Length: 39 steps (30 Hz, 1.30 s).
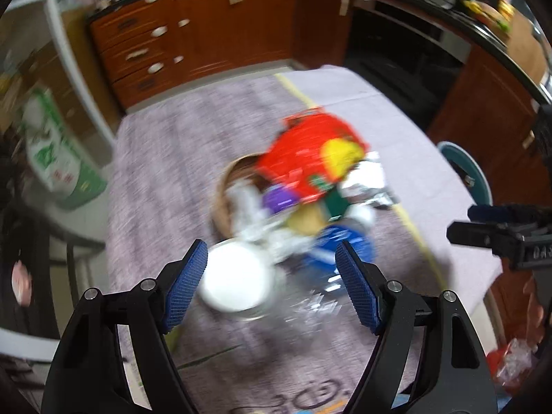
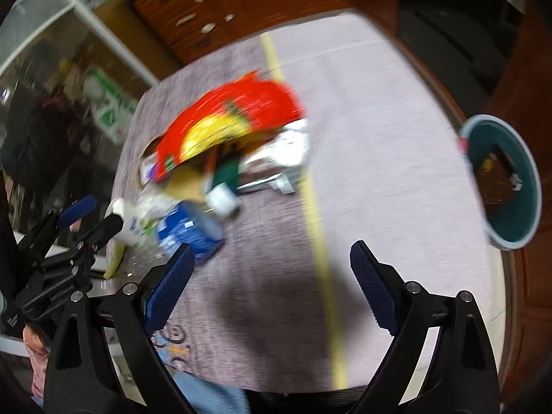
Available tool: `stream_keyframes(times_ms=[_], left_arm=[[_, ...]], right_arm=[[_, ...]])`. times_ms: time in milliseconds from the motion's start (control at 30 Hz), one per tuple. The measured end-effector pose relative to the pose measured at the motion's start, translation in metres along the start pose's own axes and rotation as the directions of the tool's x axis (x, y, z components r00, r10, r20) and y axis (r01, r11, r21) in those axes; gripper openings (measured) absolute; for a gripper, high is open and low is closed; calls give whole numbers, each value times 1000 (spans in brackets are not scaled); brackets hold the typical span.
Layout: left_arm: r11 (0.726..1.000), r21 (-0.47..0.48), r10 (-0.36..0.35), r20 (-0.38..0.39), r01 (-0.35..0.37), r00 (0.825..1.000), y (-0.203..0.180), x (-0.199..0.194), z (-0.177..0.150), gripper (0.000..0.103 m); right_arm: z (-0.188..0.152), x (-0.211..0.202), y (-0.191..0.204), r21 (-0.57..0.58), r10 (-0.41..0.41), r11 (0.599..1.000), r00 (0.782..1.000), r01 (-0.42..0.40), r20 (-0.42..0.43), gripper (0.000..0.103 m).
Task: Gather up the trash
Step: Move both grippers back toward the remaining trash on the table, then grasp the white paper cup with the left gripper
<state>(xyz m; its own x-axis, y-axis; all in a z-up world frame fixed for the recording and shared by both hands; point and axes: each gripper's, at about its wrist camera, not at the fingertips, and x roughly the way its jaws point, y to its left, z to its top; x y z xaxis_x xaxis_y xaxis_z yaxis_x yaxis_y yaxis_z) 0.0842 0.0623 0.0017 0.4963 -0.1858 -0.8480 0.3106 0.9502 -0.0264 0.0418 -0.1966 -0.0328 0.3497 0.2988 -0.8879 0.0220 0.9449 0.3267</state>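
The trash pile (image 1: 303, 189) sits in a heap near the middle of the bench (image 2: 379, 138) — a big red and yellow bag (image 1: 310, 151) on top, crumpled silver foil (image 1: 365, 186) to its right, a blue wrapper (image 1: 345, 241) and a white-lidded clear container (image 1: 234, 279) at the near edge, and what looks like a brown bowl (image 1: 231, 186) on the left, though blur hides the finer pieces. All of it lies on the purple cloth; none is lifted. Off the bench's right edge stands a teal bin (image 2: 503, 179), with a few dark scraps showing inside it. So, as I judge it, the collecting is barely begun: nearly the whole heap has yet to go in.

The left claw (image 1: 272, 283) hangs above the near edge of the pile, its blue pads wide apart and holding nothing, the white lid just under the left pad. The right claw (image 2: 272, 286) stands apart too — empty, over bare cloth between the pile and the bin.
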Motion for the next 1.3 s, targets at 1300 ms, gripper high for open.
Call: stream_keyframes(times_ms=[1300], left_arm=[[989,-87,-126,-42,122,991,38,14,-88,94]], right_arm=[[-24,68,48,-29,-5,1000,989,1,-147,96]])
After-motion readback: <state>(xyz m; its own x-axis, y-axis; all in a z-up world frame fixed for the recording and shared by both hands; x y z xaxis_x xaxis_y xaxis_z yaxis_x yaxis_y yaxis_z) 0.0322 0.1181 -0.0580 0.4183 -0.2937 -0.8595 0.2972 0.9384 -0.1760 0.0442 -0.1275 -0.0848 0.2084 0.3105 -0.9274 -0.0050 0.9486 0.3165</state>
